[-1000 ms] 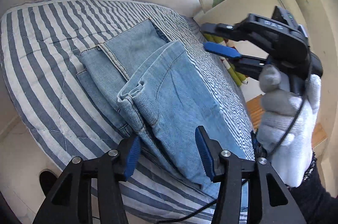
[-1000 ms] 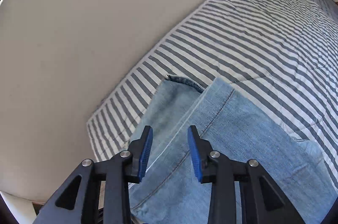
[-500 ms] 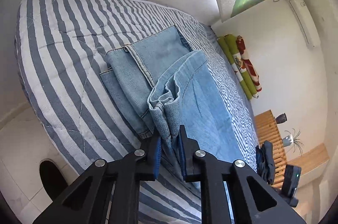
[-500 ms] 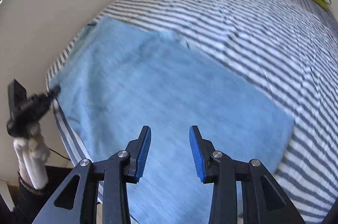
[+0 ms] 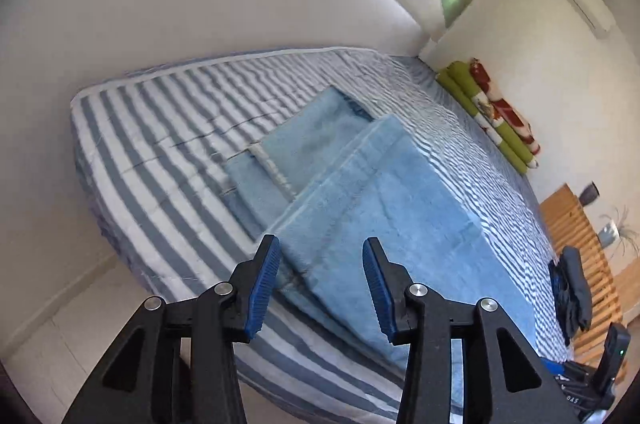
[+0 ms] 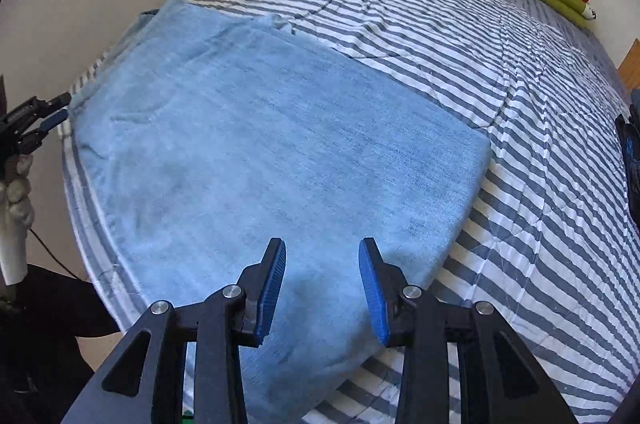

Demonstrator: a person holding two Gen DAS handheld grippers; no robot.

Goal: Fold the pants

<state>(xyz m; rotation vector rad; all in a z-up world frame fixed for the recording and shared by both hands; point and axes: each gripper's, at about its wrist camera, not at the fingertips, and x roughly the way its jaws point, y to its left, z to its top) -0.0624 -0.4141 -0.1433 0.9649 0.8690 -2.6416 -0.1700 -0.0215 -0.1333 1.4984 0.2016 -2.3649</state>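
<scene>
Light blue jeans lie folded on the striped bed, their top layer flat and offset over the lower one. My left gripper is open just above the near corner of the top layer, holding nothing. In the right wrist view the jeans fill the middle, with the folded edge on the right. My right gripper is open over their near end and is also empty. At that view's left edge, the left gripper sits by the jeans' far corner, held by a gloved hand.
A rolled green and red blanket lies along the wall at the bed's far end. Beside the bed, a wooden slatted bench carries dark clothes. Pale floor shows below the bed corner.
The left gripper, open a second ago and then shut on the bunched jeans edge, has let go and drawn back. The top layer now lies flat. The right gripper stays open.
</scene>
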